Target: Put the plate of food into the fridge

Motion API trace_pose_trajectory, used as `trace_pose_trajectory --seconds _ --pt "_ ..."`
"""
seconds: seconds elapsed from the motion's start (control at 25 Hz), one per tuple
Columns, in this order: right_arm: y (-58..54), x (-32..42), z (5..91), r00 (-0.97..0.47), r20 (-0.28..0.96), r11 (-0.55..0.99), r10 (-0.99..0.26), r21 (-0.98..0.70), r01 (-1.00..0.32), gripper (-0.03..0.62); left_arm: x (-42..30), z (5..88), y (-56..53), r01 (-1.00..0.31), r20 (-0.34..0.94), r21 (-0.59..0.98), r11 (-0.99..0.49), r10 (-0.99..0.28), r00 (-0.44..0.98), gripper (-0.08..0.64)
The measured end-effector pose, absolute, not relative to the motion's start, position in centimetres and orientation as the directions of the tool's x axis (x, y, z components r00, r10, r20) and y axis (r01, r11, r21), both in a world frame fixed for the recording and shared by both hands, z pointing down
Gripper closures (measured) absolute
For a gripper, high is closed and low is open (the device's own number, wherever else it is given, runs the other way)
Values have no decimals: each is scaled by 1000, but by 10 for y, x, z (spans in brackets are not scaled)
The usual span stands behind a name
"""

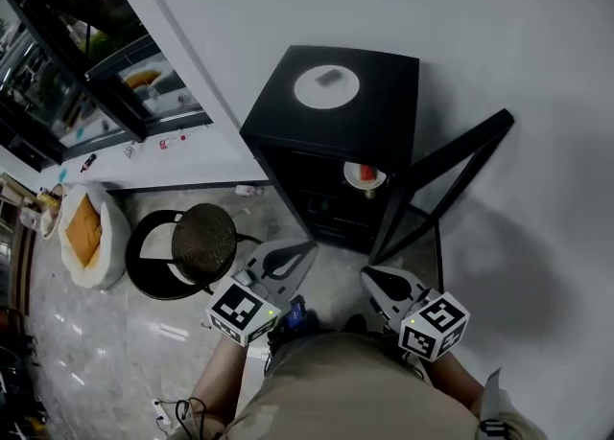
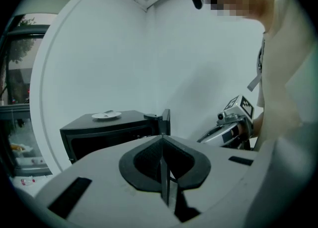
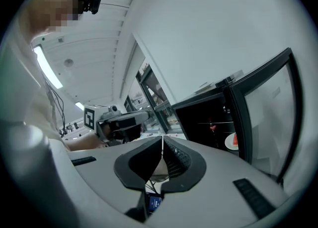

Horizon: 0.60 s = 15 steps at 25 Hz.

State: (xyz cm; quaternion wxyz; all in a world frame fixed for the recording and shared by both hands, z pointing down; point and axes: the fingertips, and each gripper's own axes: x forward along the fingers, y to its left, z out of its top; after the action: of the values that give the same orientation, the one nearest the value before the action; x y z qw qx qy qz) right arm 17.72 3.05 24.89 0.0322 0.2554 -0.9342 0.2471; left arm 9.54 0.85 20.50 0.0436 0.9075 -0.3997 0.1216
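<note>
A black mini fridge (image 1: 331, 131) stands against the white wall with its door (image 1: 446, 170) swung open. A white plate with red food (image 1: 365, 175) sits on a shelf inside; the right gripper view also shows this plate of food (image 3: 231, 141) behind the door (image 3: 263, 113). Another white plate (image 1: 326, 86) lies on the fridge top, and it is in the left gripper view too, as the top plate (image 2: 106, 115). My left gripper (image 1: 305, 246) and right gripper (image 1: 371, 277) are held close to my body, short of the fridge. Both are shut and empty.
A round black stool (image 1: 197, 242) stands left of the fridge. A white sack with orange contents (image 1: 86, 227) sits on the floor further left. A dark glass-fronted cabinet (image 1: 106, 55) runs along the upper left. White walls enclose the fridge corner.
</note>
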Motion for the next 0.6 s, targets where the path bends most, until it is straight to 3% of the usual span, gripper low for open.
trace_pose_trajectory --seconds 0.36,0.6 --pt "18 192 251 -849 172 733 -499 -440 -519 569 111 217 -17 -689 293 14 -724 -656 695 549" --pt "-1 196 254 -803 192 689 -565 -426 -587 569 98 206 -51 -670 233 -2 -742 -652 721 549"
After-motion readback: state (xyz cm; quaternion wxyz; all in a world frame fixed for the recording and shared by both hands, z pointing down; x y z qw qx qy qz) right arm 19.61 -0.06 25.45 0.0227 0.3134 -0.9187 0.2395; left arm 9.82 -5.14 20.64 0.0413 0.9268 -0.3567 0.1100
